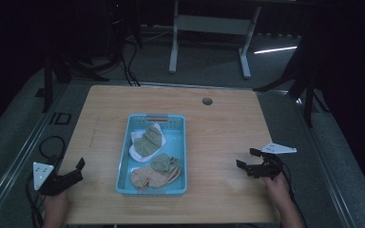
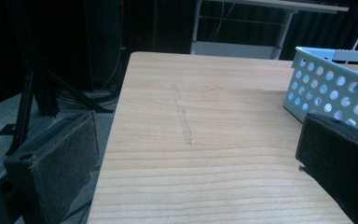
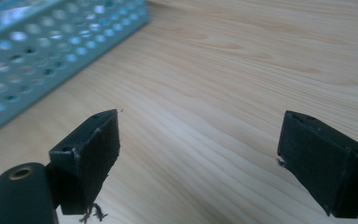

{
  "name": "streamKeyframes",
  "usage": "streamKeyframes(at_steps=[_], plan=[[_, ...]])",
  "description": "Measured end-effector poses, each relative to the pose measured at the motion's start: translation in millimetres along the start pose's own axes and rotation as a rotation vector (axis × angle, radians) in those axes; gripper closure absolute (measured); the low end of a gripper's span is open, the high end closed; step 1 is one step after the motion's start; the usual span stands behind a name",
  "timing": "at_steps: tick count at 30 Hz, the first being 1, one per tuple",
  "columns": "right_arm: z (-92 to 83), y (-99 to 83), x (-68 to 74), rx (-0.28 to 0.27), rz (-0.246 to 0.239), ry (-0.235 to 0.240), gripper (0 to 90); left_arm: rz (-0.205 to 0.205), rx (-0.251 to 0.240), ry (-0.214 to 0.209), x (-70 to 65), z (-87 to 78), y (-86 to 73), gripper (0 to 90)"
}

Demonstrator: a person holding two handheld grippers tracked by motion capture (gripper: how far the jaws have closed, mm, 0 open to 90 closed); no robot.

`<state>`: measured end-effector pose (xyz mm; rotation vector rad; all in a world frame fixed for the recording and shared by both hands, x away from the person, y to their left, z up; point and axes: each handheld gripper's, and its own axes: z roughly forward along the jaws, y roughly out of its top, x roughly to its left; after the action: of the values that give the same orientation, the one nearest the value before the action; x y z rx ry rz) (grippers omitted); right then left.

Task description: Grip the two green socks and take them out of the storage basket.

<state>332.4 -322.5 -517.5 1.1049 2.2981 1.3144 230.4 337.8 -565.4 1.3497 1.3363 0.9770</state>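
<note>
A light blue perforated basket (image 1: 123, 164) stands on the middle of the wooden table (image 1: 218, 128). Inside it lie a white sock (image 1: 137, 153) under an olive green sock (image 1: 149, 141), and nearer me a tan pair (image 1: 147, 178) with another green sock (image 1: 164, 163). My left gripper (image 1: 79, 170) is open above the table's front left corner, left of the basket (image 2: 326, 88), with bare wood between its jaws (image 2: 198, 126). To the right of the basket (image 3: 51, 46), my right gripper (image 1: 246, 158) is open and holds nothing (image 3: 200, 123).
A round cable hole (image 1: 207, 101) sits near the table's far edge. Behind the table stands a white desk frame (image 1: 209, 28). Dark stands rise at the left (image 1: 50, 76) and right (image 1: 309, 90). Cables lie on the floor (image 1: 128, 61).
</note>
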Motion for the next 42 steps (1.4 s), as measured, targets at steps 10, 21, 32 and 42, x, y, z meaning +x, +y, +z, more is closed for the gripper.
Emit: streamKeyframes(at_steps=[10,21,32,42], plan=[[15.1,32.2,27.5,-0.015,-0.056,0.084,12.3,0.001,0.006,-0.008,-0.1,0.5,0.0,0.0],[40.2,62.3,56.1,0.029,-0.130,0.170,12.8,0.006,0.009,-0.014,-0.3,0.7,0.1,0.0],[69.1,93.3,90.7,0.052,-0.202,0.242,12.9,0.012,0.012,-0.021,-0.9,0.9,0.1,0.0],[93.7,112.2,121.9,0.074,-0.266,0.289,13.0,0.011,0.014,-0.029,-0.5,0.8,0.1,0.0]])
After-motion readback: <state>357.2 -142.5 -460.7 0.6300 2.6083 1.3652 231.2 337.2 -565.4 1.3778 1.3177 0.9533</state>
